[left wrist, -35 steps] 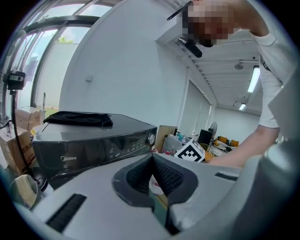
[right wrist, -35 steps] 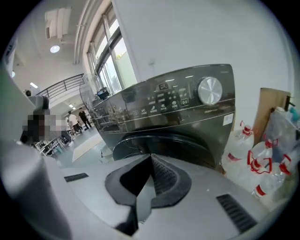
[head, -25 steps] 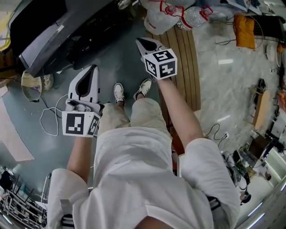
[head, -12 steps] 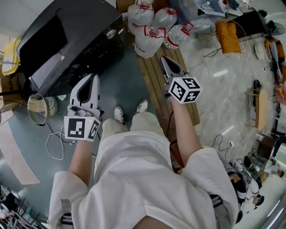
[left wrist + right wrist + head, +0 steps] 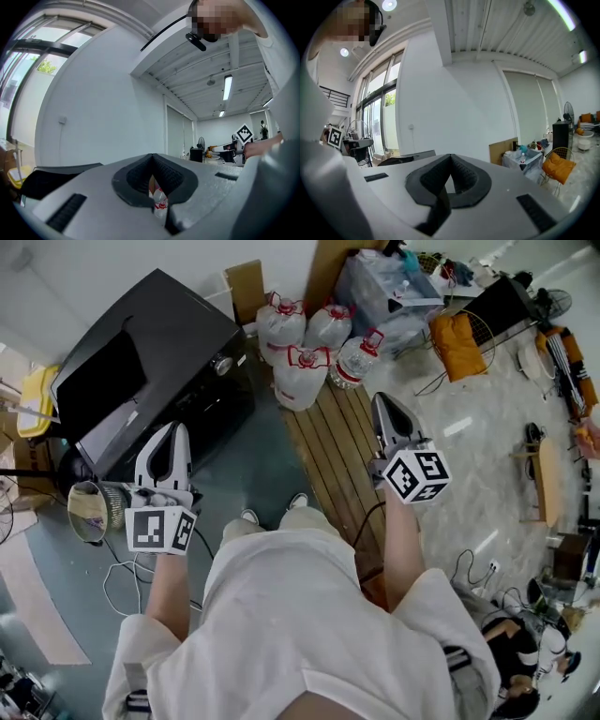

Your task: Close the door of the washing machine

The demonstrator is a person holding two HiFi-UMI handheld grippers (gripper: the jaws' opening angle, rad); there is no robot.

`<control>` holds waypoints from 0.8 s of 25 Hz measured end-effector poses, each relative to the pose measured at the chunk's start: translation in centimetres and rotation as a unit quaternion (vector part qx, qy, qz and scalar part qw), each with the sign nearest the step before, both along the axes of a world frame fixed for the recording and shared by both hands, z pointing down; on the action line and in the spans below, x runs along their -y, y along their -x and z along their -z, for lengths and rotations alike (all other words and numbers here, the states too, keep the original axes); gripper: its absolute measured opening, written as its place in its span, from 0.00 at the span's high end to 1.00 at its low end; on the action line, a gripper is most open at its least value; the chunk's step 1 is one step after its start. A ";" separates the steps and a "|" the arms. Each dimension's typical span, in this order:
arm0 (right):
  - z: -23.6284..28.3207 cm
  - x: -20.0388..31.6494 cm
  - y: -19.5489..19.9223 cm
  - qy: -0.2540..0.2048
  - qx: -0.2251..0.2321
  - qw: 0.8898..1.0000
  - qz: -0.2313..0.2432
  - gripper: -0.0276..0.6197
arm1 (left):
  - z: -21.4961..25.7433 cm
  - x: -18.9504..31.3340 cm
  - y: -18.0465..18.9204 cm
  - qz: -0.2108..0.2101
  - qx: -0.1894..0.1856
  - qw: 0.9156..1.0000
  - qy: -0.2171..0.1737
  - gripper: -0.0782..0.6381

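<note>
The black washing machine [image 5: 141, 362] stands at the upper left of the head view, with a dark panel on its top face and a round knob [image 5: 222, 362] at its right corner. I cannot tell how its door stands. My left gripper [image 5: 174, 427] hangs in the air in front of the machine, its jaws shut on nothing. Held level and apart from the machine, my right gripper [image 5: 379, 399] is over the wooden pallet [image 5: 333, 456], also shut and empty. The machine's top shows low at the left of the left gripper view [image 5: 56, 173].
Several large water bottles [image 5: 305, 352] stand right of the machine at the pallet's far end. A cardboard sheet [image 5: 246, 282] leans on the wall. A wire chair with an orange cushion [image 5: 457, 343], a round bin [image 5: 89, 512] and a white cable [image 5: 117, 577] lie around.
Both grippers have risen, and the right one has swung to the right, over the pallet. The machine now appears whole and farther off, with the wall in sight.
</note>
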State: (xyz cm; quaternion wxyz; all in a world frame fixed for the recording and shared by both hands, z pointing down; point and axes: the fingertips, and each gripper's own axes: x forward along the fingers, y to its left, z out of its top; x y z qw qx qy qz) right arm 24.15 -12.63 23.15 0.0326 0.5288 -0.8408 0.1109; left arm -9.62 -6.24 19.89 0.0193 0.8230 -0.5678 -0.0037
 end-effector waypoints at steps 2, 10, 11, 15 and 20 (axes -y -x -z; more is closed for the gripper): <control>1.7 -0.7 -0.2 -0.019 -0.001 1.000 -0.001 0.96 | 1.1 -0.2 0.4 0.009 0.000 1.000 -0.008 0.88; 7.3 -3.5 -2.5 -0.087 -0.030 0.996 -0.009 0.96 | 5.6 -0.6 2.2 0.043 -0.007 0.998 -0.045 0.88; 7.8 -3.8 -3.1 -0.094 -0.032 0.995 -0.015 0.96 | 6.0 -0.7 2.5 0.047 -0.008 0.998 -0.047 0.88; 9.4 -4.9 -5.4 -0.120 -0.049 0.991 -0.039 0.96 | 6.6 -0.6 3.0 0.061 -0.014 0.997 -0.050 0.88; 10.3 -6.0 -7.9 -0.130 -0.077 0.986 -0.069 0.96 | 6.7 -0.2 2.0 0.065 -0.014 0.997 -0.048 0.88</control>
